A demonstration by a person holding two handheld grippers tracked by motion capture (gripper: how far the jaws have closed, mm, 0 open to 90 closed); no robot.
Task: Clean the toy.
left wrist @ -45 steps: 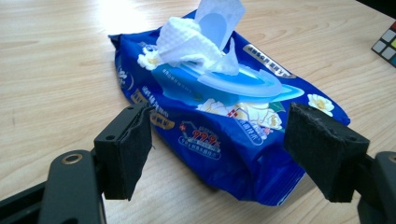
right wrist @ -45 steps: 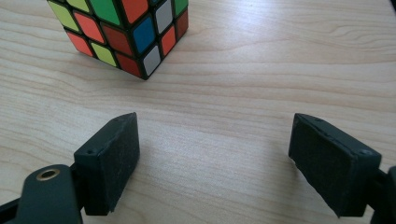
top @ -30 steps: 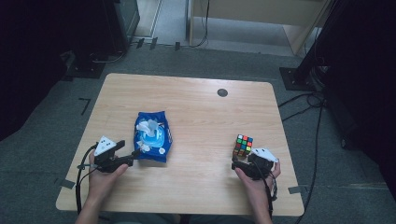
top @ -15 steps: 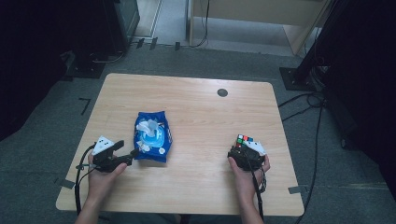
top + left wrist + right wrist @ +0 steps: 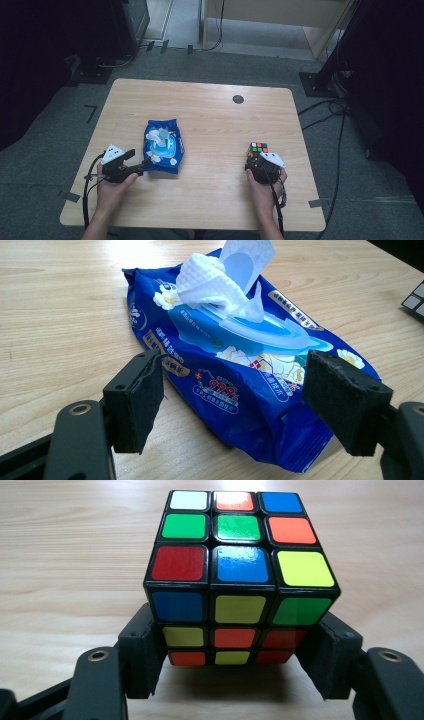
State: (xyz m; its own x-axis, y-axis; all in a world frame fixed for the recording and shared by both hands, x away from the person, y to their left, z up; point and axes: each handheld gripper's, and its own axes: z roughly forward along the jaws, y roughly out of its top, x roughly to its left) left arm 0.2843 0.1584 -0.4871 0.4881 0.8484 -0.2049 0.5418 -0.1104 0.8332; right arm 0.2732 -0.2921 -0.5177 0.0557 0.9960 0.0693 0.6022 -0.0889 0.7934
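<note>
The right gripper (image 5: pixel 256 162) has been brought forward and down to the Rubik's cube (image 5: pixel 258 148), which now sits between its jaws. Those jaws have just been closing, and the pads (image 5: pixel 145 652) are seen at the cube's lower sides.

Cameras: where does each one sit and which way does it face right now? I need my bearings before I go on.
High view: above the person's side, looking forward and down on the table; forearms, left gripper, right gripper.
Left gripper view: rides the left gripper, looks along its open jaws at the wipes pack.
Right gripper view: rides the right gripper, whose jaws have just been closing around the puzzle cube.
Shared: high view also shows the pack and the cube.
</note>
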